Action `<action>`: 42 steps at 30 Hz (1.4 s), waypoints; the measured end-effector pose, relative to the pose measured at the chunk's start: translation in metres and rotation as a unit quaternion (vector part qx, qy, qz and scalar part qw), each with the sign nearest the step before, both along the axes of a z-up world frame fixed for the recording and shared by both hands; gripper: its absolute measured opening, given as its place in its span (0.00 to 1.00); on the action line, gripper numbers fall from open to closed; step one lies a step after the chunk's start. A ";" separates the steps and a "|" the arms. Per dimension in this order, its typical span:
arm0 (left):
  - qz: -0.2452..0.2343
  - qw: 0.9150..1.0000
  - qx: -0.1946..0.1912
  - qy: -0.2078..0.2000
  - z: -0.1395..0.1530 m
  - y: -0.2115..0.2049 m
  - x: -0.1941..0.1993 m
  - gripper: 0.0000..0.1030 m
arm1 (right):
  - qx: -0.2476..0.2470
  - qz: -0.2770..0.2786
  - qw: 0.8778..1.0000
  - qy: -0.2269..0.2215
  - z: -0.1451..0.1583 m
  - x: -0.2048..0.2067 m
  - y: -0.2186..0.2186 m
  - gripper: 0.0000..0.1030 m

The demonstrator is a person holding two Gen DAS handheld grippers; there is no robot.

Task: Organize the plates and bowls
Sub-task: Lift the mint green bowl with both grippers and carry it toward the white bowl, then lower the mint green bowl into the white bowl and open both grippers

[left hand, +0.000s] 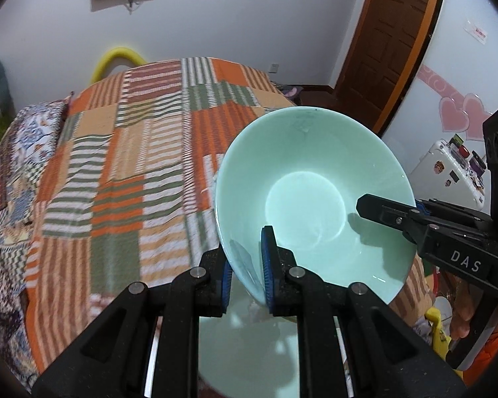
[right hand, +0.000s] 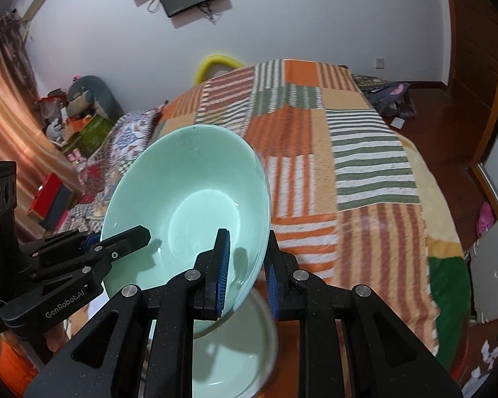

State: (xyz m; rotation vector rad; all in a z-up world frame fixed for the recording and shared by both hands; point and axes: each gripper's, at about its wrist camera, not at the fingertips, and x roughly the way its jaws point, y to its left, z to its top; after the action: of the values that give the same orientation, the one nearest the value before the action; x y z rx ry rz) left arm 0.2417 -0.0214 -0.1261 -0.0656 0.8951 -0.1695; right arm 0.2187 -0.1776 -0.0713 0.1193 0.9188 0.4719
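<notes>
A mint green bowl (left hand: 312, 199) (right hand: 196, 205) hangs tilted in the air above the bed, held at two sides of its rim. My left gripper (left hand: 247, 275) is shut on the near rim, one blue pad inside the bowl and one outside. My right gripper (right hand: 245, 272) is shut on the opposite rim in the same way. Each gripper shows in the other's view: the right gripper (left hand: 391, 212) at the bowl's right side, the left gripper (right hand: 126, 242) at its left. Directly below lies a second pale green bowl (right hand: 229, 358) (left hand: 249, 358), partly hidden by the fingers.
A bed with an orange, green and white striped patchwork blanket (left hand: 132, 165) (right hand: 365, 182) fills the space ahead. A yellow ring (left hand: 119, 58) stands behind it. A brown door (left hand: 391, 39), a white case with stickers (left hand: 448, 165) and cluttered boxes (right hand: 79, 126) line the sides.
</notes>
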 end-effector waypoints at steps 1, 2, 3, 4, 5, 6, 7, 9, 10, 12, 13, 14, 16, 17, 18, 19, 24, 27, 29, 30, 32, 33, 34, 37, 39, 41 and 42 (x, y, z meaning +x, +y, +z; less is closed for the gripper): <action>0.004 1.000 0.001 -0.001 0.001 0.003 -0.004 0.15 | 0.002 0.004 1.000 -0.001 0.000 -0.003 0.004 0.18; 0.012 1.000 0.003 -0.003 0.004 0.010 -0.014 0.15 | 0.005 0.009 1.000 -0.001 0.001 -0.007 0.009 0.18; 0.016 1.000 0.004 -0.004 0.005 0.013 -0.020 0.15 | 0.007 0.015 1.000 -0.002 0.002 -0.010 0.014 0.18; 0.024 1.000 0.004 -0.004 0.007 0.020 -0.029 0.15 | 0.010 0.019 1.000 -0.002 0.002 -0.013 0.018 0.18; 0.029 1.000 0.004 -0.005 0.008 0.024 -0.034 0.15 | 0.012 0.025 1.000 -0.002 0.002 -0.017 0.023 0.18; 0.035 0.999 0.003 -0.005 0.009 0.030 -0.042 0.15 | 0.013 0.029 0.999 -0.002 0.001 -0.020 0.028 0.18; 0.042 0.999 0.002 -0.005 0.010 0.036 -0.049 0.15 | 0.014 0.035 0.999 -0.002 0.001 -0.023 0.034 0.18; 0.054 0.999 -0.001 -0.004 0.010 0.047 -0.061 0.15 | 0.013 0.047 0.999 -0.003 0.001 -0.028 0.047 0.18; 0.061 0.998 -0.003 -0.004 0.011 0.055 -0.068 0.15 | 0.013 0.051 0.999 -0.004 0.001 -0.030 0.051 0.18; 0.071 0.997 -0.004 -0.003 0.010 0.064 -0.077 0.15 | 0.015 0.061 0.998 -0.004 -0.001 -0.035 0.062 0.18; 0.078 0.997 -0.005 -0.002 0.010 0.071 -0.084 0.15 | 0.015 0.066 0.998 -0.003 -0.002 -0.037 0.066 0.18; 0.083 0.997 -0.005 -0.002 0.010 0.075 -0.088 0.15 | 0.016 0.071 0.997 -0.002 -0.003 -0.039 0.073 0.18; 0.094 0.996 -0.003 -0.001 0.008 0.086 -0.097 0.15 | 0.015 0.081 0.997 0.000 -0.006 -0.043 0.086 0.18; 0.098 0.995 -0.002 -0.001 0.008 0.091 -0.101 0.15 | 0.014 0.085 0.996 0.001 -0.007 -0.047 0.093 0.18; 0.103 0.995 -0.002 0.000 0.007 0.096 -0.105 0.15 | 0.013 0.090 0.996 0.001 -0.009 -0.050 0.098 0.18; 0.108 0.994 -0.003 0.001 0.006 0.101 -0.109 0.15 | 0.011 0.096 0.995 0.001 -0.011 -0.053 0.105 0.18; 0.131 0.991 -0.004 0.011 -0.005 0.127 -0.126 0.15 | 0.006 0.117 0.993 0.008 -0.020 -0.064 0.130 0.18; 0.140 0.990 -0.005 0.019 -0.012 0.137 -0.131 0.15 | 0.001 0.128 0.992 0.015 -0.028 -0.068 0.143 0.18; 0.147 0.989 -0.004 0.024 -0.018 0.146 -0.134 0.15 | -0.003 0.134 0.991 0.018 -0.033 -0.073 0.151 0.18; 0.150 0.988 -0.004 0.026 -0.020 0.148 -0.136 0.15 | -0.005 0.138 0.990 0.021 -0.036 -0.074 0.155 0.18; 0.155 0.987 -0.005 0.034 -0.027 0.155 -0.139 0.15 | -0.008 0.142 0.990 0.027 -0.041 -0.078 0.162 0.18; 0.156 0.987 -0.005 0.037 -0.028 0.156 -0.140 0.15 | -0.010 0.144 0.989 0.029 -0.042 -0.079 0.164 0.18; 0.159 0.986 -0.007 0.042 -0.033 0.159 -0.141 0.15 | -0.012 0.146 0.989 0.032 -0.045 -0.080 0.167 0.18; 0.165 0.985 -0.012 0.053 -0.042 0.164 -0.144 0.15 | -0.021 0.151 0.988 0.037 -0.051 -0.083 0.174 0.18; 0.167 0.984 -0.014 0.059 -0.048 0.167 -0.144 0.15 | -0.027 0.154 0.987 0.042 -0.055 -0.083 0.178 0.18; 0.169 0.983 -0.016 0.066 -0.055 0.169 -0.144 0.15 | -0.029 0.155 0.986 0.047 -0.060 -0.084 0.180 0.18; 0.170 0.983 -0.017 0.070 -0.058 0.170 -0.144 0.15 | -0.031 0.156 0.986 0.050 -0.062 -0.084 0.181 0.18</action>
State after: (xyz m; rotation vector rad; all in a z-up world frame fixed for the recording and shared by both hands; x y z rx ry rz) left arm 0.0981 0.1482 -0.1846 -0.2629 1.0065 0.1404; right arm 0.1352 0.0037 -0.1330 -0.0591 1.0559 0.7327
